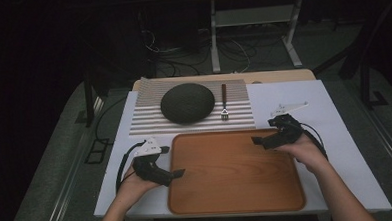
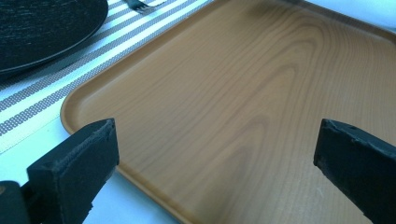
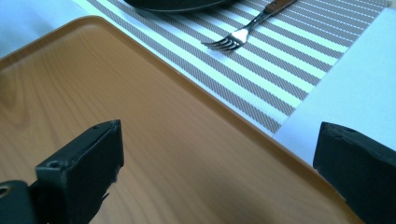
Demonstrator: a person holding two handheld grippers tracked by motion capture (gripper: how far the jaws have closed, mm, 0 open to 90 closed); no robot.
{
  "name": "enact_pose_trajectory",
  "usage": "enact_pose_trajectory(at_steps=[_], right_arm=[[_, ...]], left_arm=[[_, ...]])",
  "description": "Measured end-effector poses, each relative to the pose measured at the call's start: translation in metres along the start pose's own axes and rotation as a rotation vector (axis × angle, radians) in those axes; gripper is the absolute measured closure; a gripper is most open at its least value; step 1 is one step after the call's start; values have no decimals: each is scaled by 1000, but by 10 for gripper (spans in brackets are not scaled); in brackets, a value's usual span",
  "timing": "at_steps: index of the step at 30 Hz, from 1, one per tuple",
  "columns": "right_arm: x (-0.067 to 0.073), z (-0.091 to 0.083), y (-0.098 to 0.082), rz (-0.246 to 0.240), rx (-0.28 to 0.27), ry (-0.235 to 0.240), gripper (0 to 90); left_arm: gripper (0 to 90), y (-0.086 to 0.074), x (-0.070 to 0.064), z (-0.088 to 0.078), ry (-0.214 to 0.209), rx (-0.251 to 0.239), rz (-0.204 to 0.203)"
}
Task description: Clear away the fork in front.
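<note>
At the near middle of the table lies your wooden tray [image 1: 235, 175], bare, with nothing loaded onto it yet. Your left gripper [image 1: 173, 174] hangs at its 9 o'clock edge and your right gripper [image 1: 258, 140] at about 1 o'clock, both with jaws spread wide and nothing between them. Beyond, at 12 o'clock, the striped placemat [image 1: 144, 115] carries the dark plate [image 1: 187, 103] and fork [image 1: 224, 102], both untouched; everything looks left to do.
</note>
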State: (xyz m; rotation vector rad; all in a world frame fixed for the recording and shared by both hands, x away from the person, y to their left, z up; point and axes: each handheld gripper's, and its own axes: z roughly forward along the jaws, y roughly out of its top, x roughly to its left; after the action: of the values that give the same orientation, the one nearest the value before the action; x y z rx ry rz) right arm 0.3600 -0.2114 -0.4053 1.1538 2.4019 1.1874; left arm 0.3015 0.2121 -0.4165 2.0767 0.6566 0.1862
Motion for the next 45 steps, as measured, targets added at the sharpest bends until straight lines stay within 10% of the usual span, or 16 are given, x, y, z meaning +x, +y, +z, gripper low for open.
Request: enact_pose_trajectory(at_steps=[45], right_arm=[[-15, 63, 77, 12, 103, -82, 97]], left_arm=[[0, 0, 0, -3, -6, -18, 2]])
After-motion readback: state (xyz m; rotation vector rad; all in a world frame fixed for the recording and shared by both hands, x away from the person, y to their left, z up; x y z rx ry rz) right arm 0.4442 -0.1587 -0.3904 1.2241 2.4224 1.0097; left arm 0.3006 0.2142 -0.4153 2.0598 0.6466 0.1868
